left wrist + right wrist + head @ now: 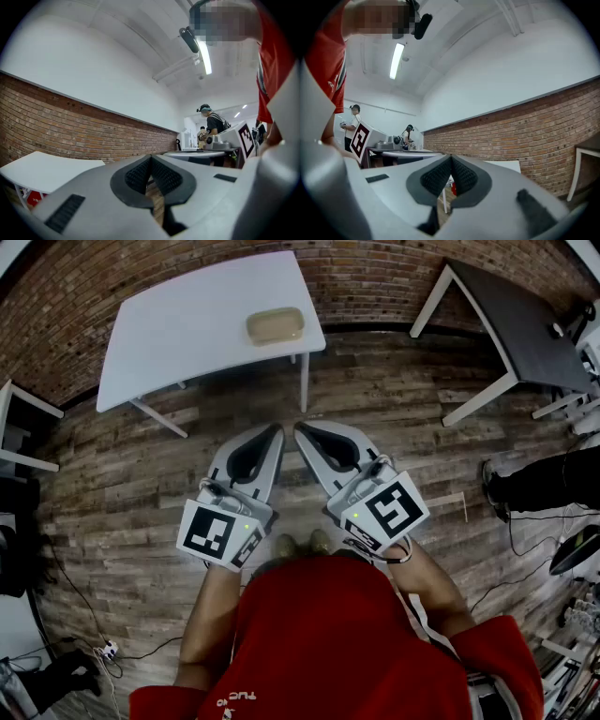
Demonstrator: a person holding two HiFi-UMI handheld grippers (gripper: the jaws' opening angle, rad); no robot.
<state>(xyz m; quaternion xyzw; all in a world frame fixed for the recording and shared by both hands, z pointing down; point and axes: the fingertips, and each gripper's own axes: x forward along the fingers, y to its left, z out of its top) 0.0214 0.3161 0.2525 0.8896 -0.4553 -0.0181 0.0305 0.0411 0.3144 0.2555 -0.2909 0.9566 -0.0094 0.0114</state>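
The left gripper (270, 433) and right gripper (306, 431) hang side by side over the floor (131, 474), tips near each other. Each has its jaws pressed together on nothing. At 12 o'clock, well apart, a tan dish (275, 325) lies on a white table (178, 334).

Tan tray (275, 325) on white table (178, 334)
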